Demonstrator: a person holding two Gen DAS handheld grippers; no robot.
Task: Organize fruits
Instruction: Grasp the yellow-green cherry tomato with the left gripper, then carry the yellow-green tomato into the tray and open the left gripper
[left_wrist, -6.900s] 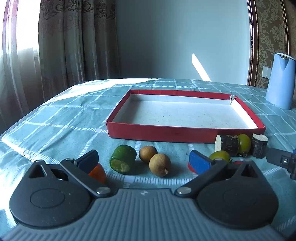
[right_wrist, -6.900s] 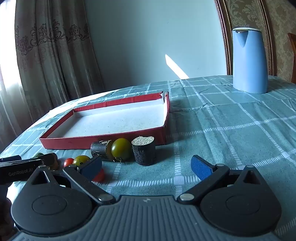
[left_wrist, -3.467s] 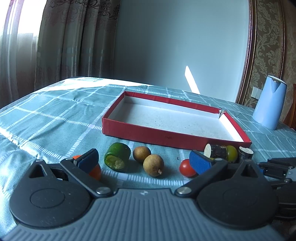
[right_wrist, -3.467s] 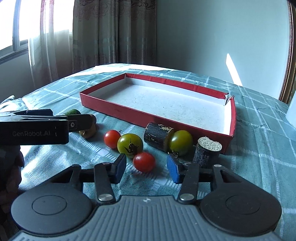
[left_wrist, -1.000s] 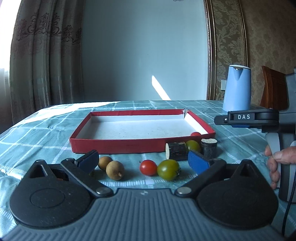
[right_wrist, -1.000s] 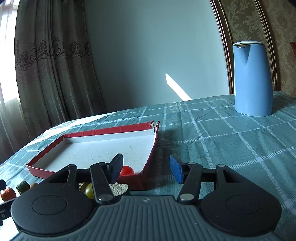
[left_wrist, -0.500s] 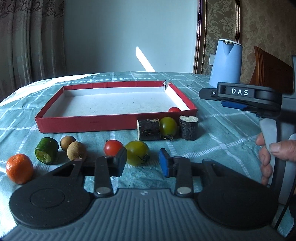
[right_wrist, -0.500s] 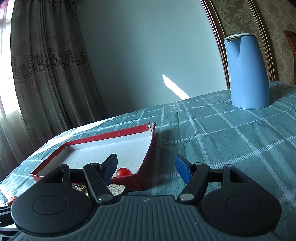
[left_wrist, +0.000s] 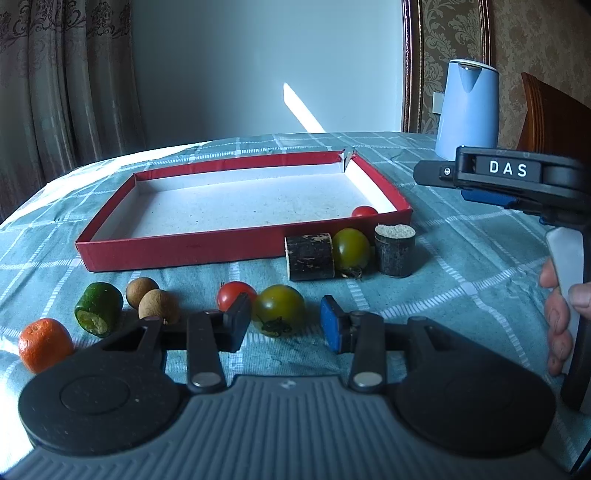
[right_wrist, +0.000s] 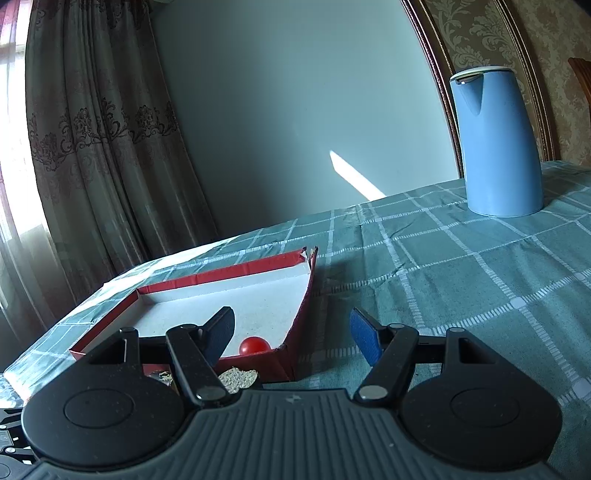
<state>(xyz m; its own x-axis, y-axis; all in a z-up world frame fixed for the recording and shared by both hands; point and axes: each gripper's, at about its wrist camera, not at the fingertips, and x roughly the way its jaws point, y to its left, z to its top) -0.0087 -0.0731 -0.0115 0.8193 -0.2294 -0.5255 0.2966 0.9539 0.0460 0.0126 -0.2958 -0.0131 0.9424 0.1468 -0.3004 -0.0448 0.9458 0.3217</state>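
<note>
Left gripper (left_wrist: 286, 323): you hold its jaws narrowed around the near green tomato (left_wrist: 279, 308), which sits on the checked cloth (left_wrist: 461, 280) between the fingertips. The left pad looks to be at the tomato's skin, while the blue right pad stands clear of it (no squeeze visible). A red tomato (left_wrist: 232, 295) lies just beside the left finger.

Right gripper (right_wrist: 291, 332): jaws about half apart, nothing between them, held above the near right corner of the red tray (left_wrist: 177, 251). Your right hand (left_wrist: 561, 314) grips its handle.

One small red tomato (left_wrist: 364, 211) lies inside the tray at that corner. Outside, along the front wall: two dark cut pieces (left_wrist: 309, 256) with a second green tomato (left_wrist: 351, 248) between them. Further left: two brown longans (left_wrist: 141, 291), a green cut piece (left_wrist: 98, 308), an orange (left_wrist: 45, 344). A blue kettle (left_wrist: 467, 110) stands well behind.
</note>
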